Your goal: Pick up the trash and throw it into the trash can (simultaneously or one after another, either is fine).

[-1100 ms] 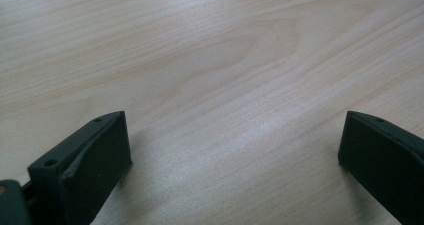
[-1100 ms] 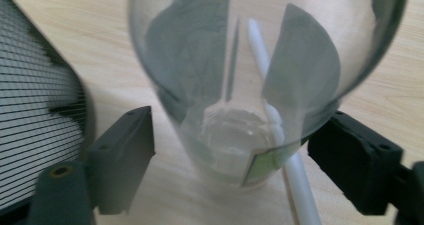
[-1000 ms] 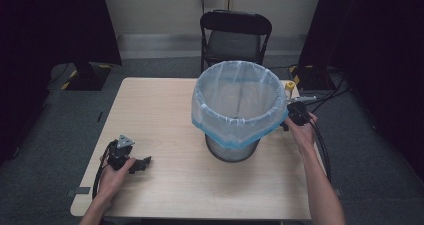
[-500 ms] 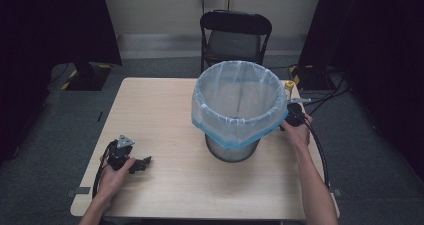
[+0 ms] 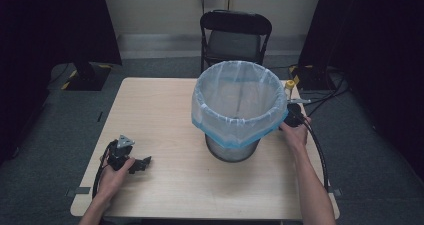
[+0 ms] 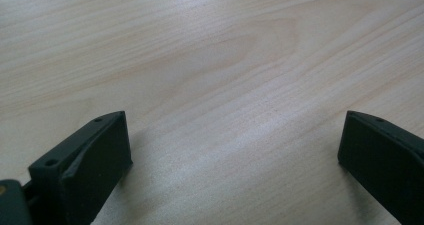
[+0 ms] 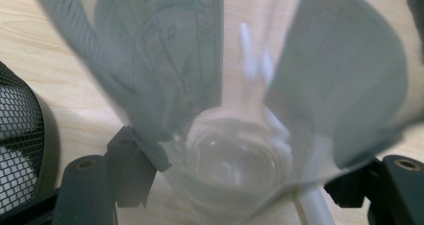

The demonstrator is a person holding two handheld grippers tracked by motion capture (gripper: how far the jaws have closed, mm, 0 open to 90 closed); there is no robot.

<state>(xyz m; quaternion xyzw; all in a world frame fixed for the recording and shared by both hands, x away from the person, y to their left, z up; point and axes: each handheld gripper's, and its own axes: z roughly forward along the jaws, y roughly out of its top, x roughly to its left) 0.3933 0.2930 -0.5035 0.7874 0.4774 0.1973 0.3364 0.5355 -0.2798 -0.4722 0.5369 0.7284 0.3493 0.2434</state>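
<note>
A wire-mesh waste bin [image 5: 232, 152] stands on the right half of the wooden table [image 5: 150, 110]. A pale blue translucent bag [image 5: 235, 92] lines it and folds down over the rim. My right gripper [image 5: 289, 116] is at the bag's hem on the bin's right side. In the right gripper view the jaws stand wide apart, with the bag's plastic [image 7: 340, 85] hanging between them and the mesh [image 7: 17, 130] at the left. My left gripper [image 5: 145, 162] rests low at the table's front left, open over bare wood [image 6: 235, 60].
A black folding chair [image 5: 235, 32] stands behind the table's far edge. A small yellow-topped object [image 5: 289, 85] sits near the table's right edge behind my right hand. Black cables [image 5: 320, 155] trail from the right gripper along the right side.
My right gripper has edged slightly left, closer to the bag's hem. The left gripper and the bin have not moved.
</note>
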